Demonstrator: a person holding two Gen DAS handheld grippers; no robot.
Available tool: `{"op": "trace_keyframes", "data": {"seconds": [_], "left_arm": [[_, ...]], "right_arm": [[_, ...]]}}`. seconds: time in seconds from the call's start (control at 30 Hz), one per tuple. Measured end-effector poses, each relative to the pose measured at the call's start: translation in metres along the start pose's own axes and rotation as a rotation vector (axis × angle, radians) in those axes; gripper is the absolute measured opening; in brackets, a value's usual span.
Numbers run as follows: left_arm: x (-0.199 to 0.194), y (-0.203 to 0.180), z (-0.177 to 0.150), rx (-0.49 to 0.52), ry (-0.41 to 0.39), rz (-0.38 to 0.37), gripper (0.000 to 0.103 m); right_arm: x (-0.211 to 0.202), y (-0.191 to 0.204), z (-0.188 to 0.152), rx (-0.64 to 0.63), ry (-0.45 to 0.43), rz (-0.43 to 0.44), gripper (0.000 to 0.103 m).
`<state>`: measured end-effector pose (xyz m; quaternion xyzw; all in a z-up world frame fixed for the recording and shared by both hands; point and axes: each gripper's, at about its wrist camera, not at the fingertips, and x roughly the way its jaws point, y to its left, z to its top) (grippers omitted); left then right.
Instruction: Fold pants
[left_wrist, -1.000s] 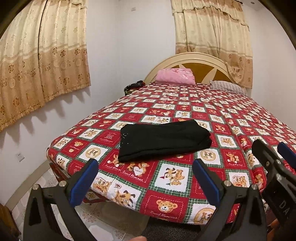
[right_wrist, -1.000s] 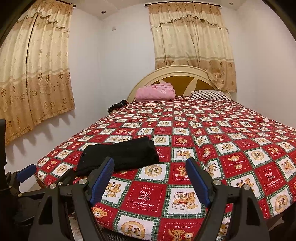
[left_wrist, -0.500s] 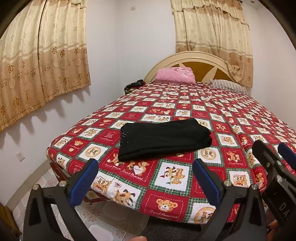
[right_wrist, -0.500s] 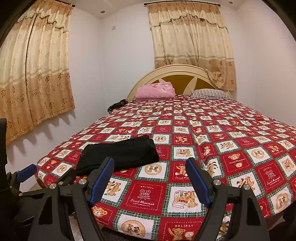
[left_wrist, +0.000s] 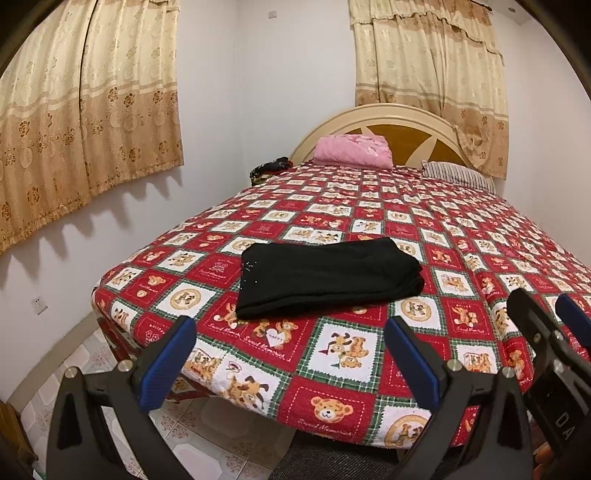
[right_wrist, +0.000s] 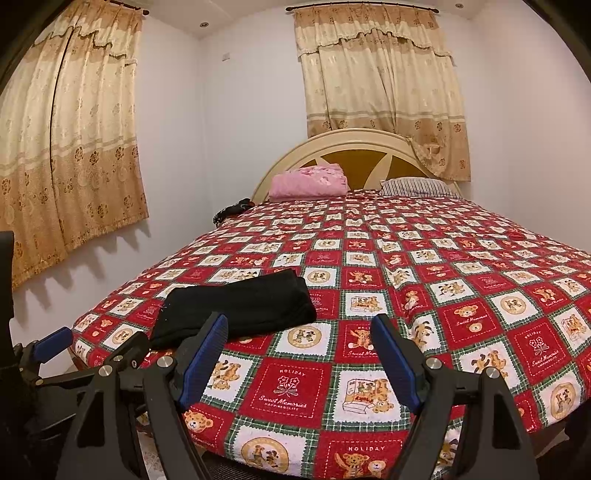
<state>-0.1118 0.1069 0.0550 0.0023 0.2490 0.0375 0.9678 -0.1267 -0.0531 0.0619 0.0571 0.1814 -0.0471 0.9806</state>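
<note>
Ahead of both jaws: pants (left_wrist: 325, 278) folded on bed (left_wrist: 369, 373) | left gripper (left_wrist: 291, 363), right gripper (right_wrist: 301, 363) wide, empty | judged done; hold clear.

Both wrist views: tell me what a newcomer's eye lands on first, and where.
The red teddy-bear quilt fills the bed and grabs the eye at once. The black pants, folded into a neat rectangle, lie near its front left corner, touched by neither gripper. The open left hand-held gripper and the open right hand-held gripper frame the foreground; a pink bundle sits by the headboard.
</note>
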Motion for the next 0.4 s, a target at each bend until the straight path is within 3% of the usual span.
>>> {"op": "trace_keyframes", "data": {"seconds": [0.4], "left_arm": [[-0.0006, -0.0037, -0.0004, 0.017, -0.002, -0.007, 0.103]], "right_arm": [[0.0003, -0.0012, -0.0004, 0.015, 0.001, -0.004, 0.081]]}}
